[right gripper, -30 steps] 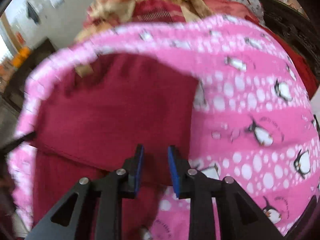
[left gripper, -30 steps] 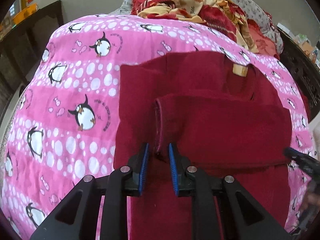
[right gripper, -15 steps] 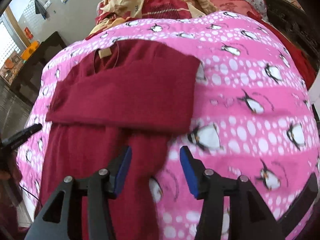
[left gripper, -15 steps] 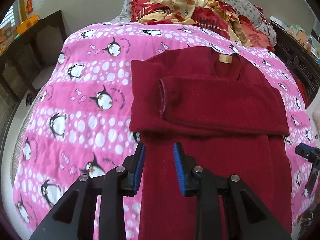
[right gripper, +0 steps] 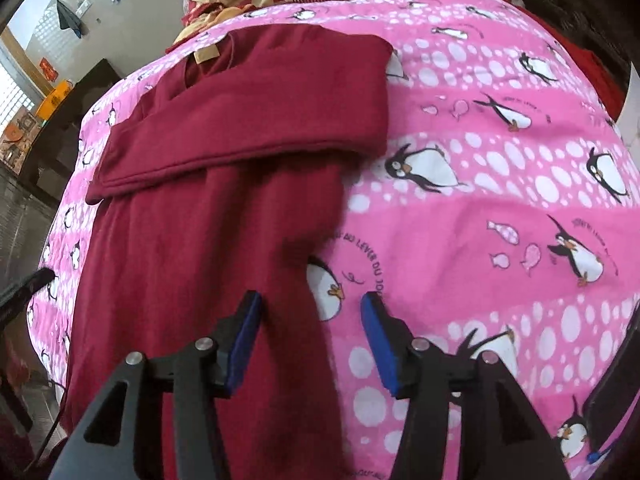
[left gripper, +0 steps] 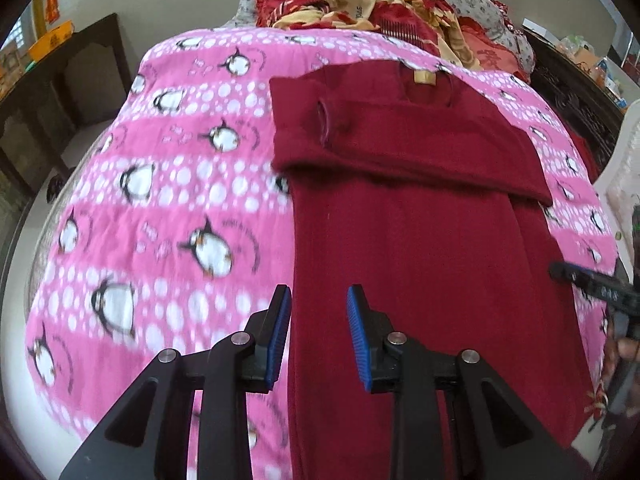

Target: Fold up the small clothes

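Poised low over the near hem, left gripper [left gripper: 319, 332] spread wide and gripping nothing, straddling the left edge of the maroon sweater [left gripper: 420, 240]. Right gripper [right gripper: 311, 340] likewise parted and unloaded, spanning the garment's right edge. Beyond, sleeves folded across the chest, flat on the pink penguin blanket [left gripper: 160, 200]; bare blanket either side. Farthest back, heaped red-and-cream bedding [left gripper: 360, 4].

Both wrist views look down close — left over the folded maroon knit sweater's [left gripper: 420, 216] left edge, right over its right edge [right gripper: 224, 208]
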### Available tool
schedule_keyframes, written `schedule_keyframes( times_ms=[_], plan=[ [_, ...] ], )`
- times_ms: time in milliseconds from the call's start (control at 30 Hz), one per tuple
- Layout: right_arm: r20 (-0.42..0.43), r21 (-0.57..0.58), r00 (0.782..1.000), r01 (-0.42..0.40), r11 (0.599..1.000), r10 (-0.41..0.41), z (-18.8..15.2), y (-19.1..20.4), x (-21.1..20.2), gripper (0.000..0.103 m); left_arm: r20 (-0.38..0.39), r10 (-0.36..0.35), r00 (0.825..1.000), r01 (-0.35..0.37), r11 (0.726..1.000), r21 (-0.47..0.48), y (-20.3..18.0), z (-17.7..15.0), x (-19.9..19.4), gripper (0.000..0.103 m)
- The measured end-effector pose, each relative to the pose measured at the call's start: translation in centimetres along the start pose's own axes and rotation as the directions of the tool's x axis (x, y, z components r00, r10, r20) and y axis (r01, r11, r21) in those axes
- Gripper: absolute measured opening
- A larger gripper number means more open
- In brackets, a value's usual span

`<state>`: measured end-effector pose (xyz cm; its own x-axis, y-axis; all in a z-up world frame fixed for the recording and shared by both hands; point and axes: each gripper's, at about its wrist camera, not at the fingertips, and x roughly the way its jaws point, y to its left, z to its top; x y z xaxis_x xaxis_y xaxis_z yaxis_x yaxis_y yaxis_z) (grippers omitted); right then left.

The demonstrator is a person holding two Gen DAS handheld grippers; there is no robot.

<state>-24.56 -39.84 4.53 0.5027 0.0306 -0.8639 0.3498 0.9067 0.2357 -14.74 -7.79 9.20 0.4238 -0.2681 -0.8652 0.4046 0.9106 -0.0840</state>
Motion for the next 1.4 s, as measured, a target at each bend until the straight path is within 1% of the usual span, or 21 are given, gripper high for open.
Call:
schedule_keyframes(
  times_ms=[33,67,167,233,333,367,433,467,533,567,600,667,700,767,833,933,1033,1133,1267,1400],
  plan=[
    [0.013,-0.01,1.0,-0.004,1.0,0.004,-0.2,0.2,0.1,0.054,-0.001,0.0,1.0,0.0,1.0,0.001,0.1,-0.5,-0.2,0.009],
    [0.014,-0.016,1.0,-0.007,1.0,0.007,-0.3,0.4,0.1,0.052,-0.002,0.001,1.0,-0.001,1.0,0.002,0.3,-0.9,-0.5,0.009],
    [0.012,-0.08,1.0,-0.016,0.997,0.017,-0.8,1.6,-0.2,0.009,0.006,0.006,1.0,-0.006,1.0,-0.003,1.0,-2.2,-1.6,0.009],
    [0.031,-0.11,0.999,0.025,0.994,-0.022,-1.2,1.8,-0.9,0.009,0.013,0.008,1.0,-0.008,1.0,-0.005,1.4,-2.7,-2.3,0.009],
    [0.059,-0.076,0.997,0.06,0.995,-0.055,-1.5,0.4,-2.2,0.007,0.017,-0.006,1.0,0.006,1.0,-0.019,2.1,-3.8,-3.0,0.009],
    [0.057,-0.061,0.997,0.061,0.996,-0.058,-1.6,-0.1,-2.3,0.007,0.01,-0.016,1.0,0.016,1.0,-0.021,2.3,-4.0,-3.0,0.009],
    [0.04,-0.036,0.999,0.031,0.999,-0.029,-2.1,-0.6,-2.7,0.008,-0.017,-0.046,0.999,0.045,0.998,-0.033,2.6,-4.9,-3.0,0.009],
    [0.038,-0.028,0.999,0.008,1.0,-0.007,-2.3,-0.7,-3.2,0.012,-0.025,-0.055,0.998,0.054,0.998,-0.042,2.7,-5.3,-3.0,0.009],
    [0.031,-0.018,0.998,-0.053,0.998,0.054,-3.3,-0.9,-5.0,0.031,-0.044,-0.078,0.996,0.076,0.995,-0.06,3.0,-6.3,-2.9,0.009],
    [0.022,-0.011,0.996,-0.084,0.996,0.084,-3.8,-1.2,-5.6,0.05,-0.051,-0.089,0.995,0.086,0.994,-0.066,3.2,-6.7,-3.0,0.009],
    [0.018,0.001,0.993,-0.116,0.993,0.116,-4.5,-1.4,-6.2,0.06,-0.056,-0.101,0.993,0.097,0.993,-0.073,3.3,-7.3,-3.1,0.009],
    [0.006,0.036,0.986,-0.166,0.985,0.166,-6.2,-2.1,-7.1,0.061,-0.073,-0.129,0.989,0.123,0.989,-0.088,3.5,-8.1,-3.1,0.009],
    [-0.02,0.058,0.978,-0.204,0.977,0.206,-7.3,-2.5,-7.2,0.061,-0.081,-0.142,0.987,0.134,0.986,-0.094,3.5,-8.3,-3.1,0.009],
    [-0.054,0.083,0.966,-0.249,0.965,0.254,-8.7,-2.8,-7.0,0.061,-0.097,-0.166,0.981,0.156,0.983,-0.096,3.4,-8.9,-3.1,0.009],
    [-0.075,0.095,0.96,-0.262,0.96,0.27,-10.1,-3.1,-6.6,0.061,-0.112,-0.167,0.979,0.158,0.983,-0.09,3.2,-9.3,-2.9,0.009],
    [-0.122,0.078,0.954,-0.266,0.961,0.274,-12.0,-2.5,-5.6,0.062,-0.136,-0.182,0.974,0.169,0.98,-0.102,3.0,-9.8,-2.4,0.009],
    [-0.108,0.061,0.951,-0.285,0.957,0.29,-12.4,-1.7,-5.7,0.068,-0.158,-0.197,0.967,0.18,0.977,-0.117,2.9,-10.1,-1.9,0.009],
    [-0.122,0.069,0.939,-0.316,0.946,0.322,-12.2,-1.2,-5.6,0.068,-0.171,-0.212,0.962,0.192,0.973,-0.124,2.8,-10.1,-1.5,0.009],
    [-0.129,0.06,0.938,-0.315,0.947,0.32,-12.3,-0.9,-5.2,0.069,-0.199,-0.232,0.952,0.206,0.968,-0.142,2.6,-10.3,-0.3,0.01],
    [-0.124,0.064,0.932,-0.335,0.94,0.34,-12.7,-1.0,-5.5,0.069,-0.202,-0.239,0.95,0.212,0.966,-0.147,2.7,-10.3,-0.1,0.012]
  ],
)
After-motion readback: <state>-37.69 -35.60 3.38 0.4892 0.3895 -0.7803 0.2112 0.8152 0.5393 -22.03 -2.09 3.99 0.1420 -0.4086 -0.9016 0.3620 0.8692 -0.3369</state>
